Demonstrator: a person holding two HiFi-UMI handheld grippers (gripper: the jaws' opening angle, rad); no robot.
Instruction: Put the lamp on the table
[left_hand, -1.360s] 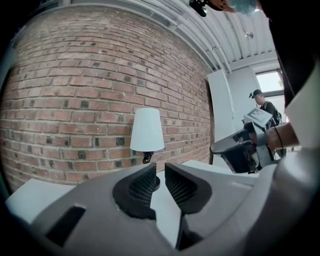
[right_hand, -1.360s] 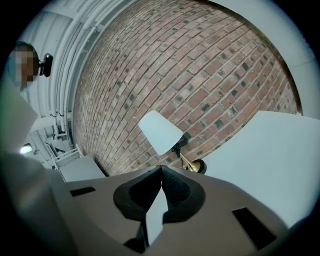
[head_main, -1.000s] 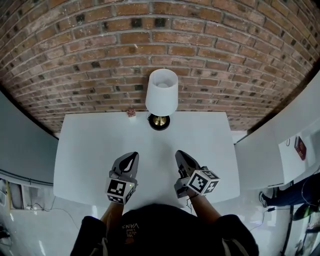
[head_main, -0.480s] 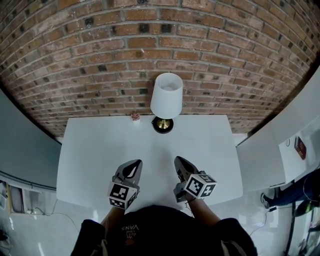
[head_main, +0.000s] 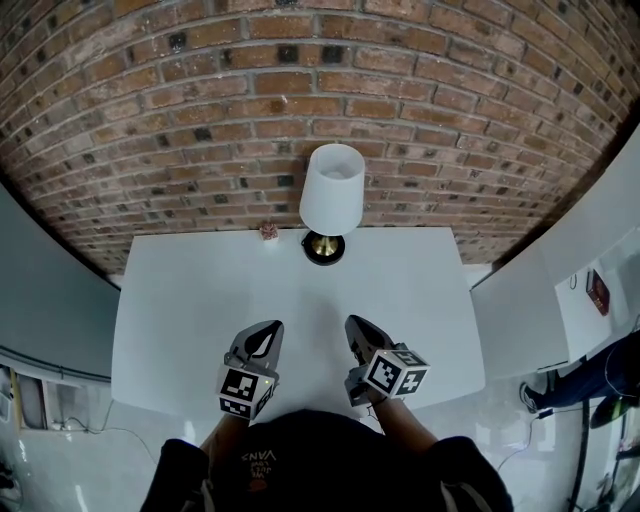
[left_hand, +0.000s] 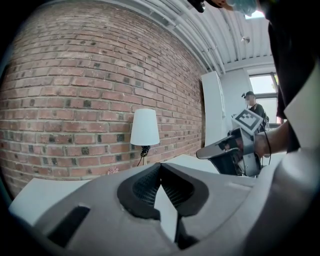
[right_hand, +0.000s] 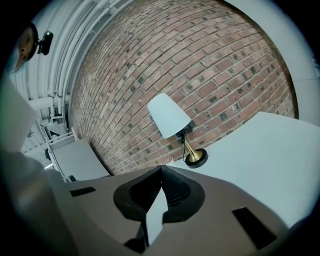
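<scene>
White table carries the lamp at its far edge, just before the brick wall. The lamp stands upright, well apart from both grippers and ahead of them. It has a white tapered shade, a thin brass stem and a round brass base. The left gripper and the right gripper hover over the near half of the table, each with jaws pressed together and nothing between them.

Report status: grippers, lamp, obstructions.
Left gripper shut, empty. Right gripper shut, empty. Lamp upright on white table, untouched. Nothing between grippers and lamp.
</scene>
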